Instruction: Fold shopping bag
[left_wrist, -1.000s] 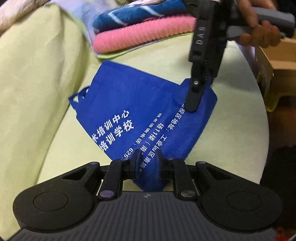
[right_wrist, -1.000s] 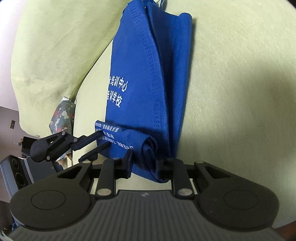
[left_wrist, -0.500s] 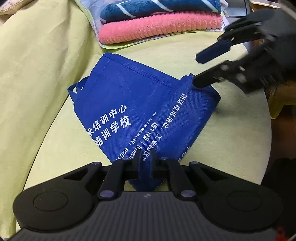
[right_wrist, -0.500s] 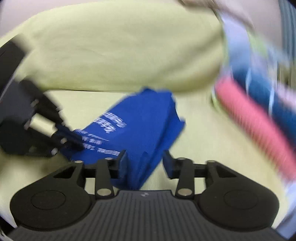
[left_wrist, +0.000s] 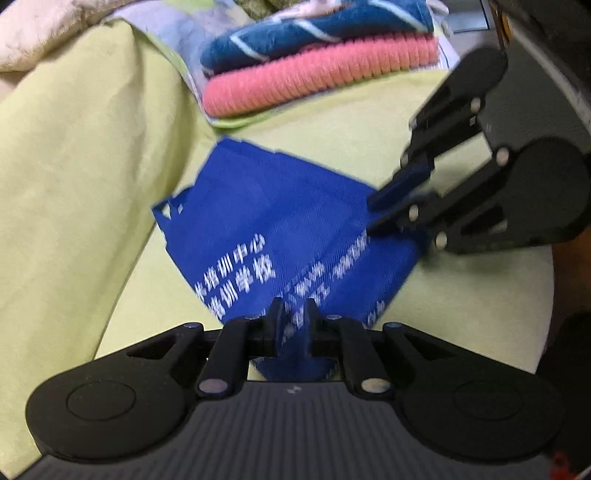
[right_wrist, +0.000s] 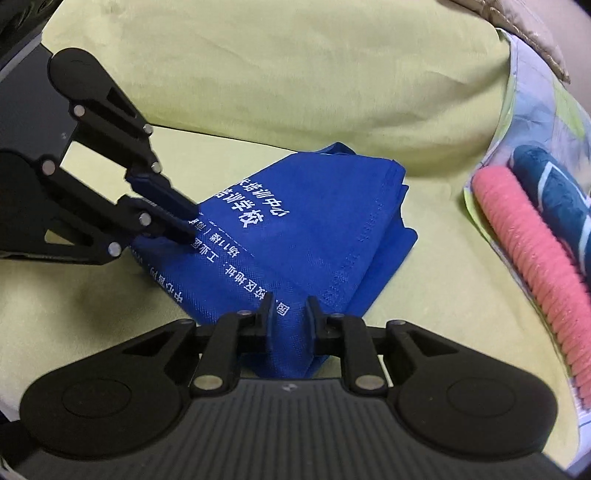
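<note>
Fabric of the blue shopping bag (right_wrist: 317, 236) lies part-folded on the green cushion (right_wrist: 424, 295), beside the pink towel (right_wrist: 535, 258). We clamp one near corner in the left gripper (left_wrist: 293, 321) and the other in the right gripper (right_wrist: 290, 317). We should carry both corners together toward the bag's far edge, keeping them level.

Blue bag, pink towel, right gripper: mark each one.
blue bag (right_wrist: 314, 236), right wrist view, on its printed top panel.
pink towel (left_wrist: 317, 79), left wrist view, on its ribbed side.
right gripper (right_wrist: 290, 314), right wrist view, midway between fingertips.
</note>
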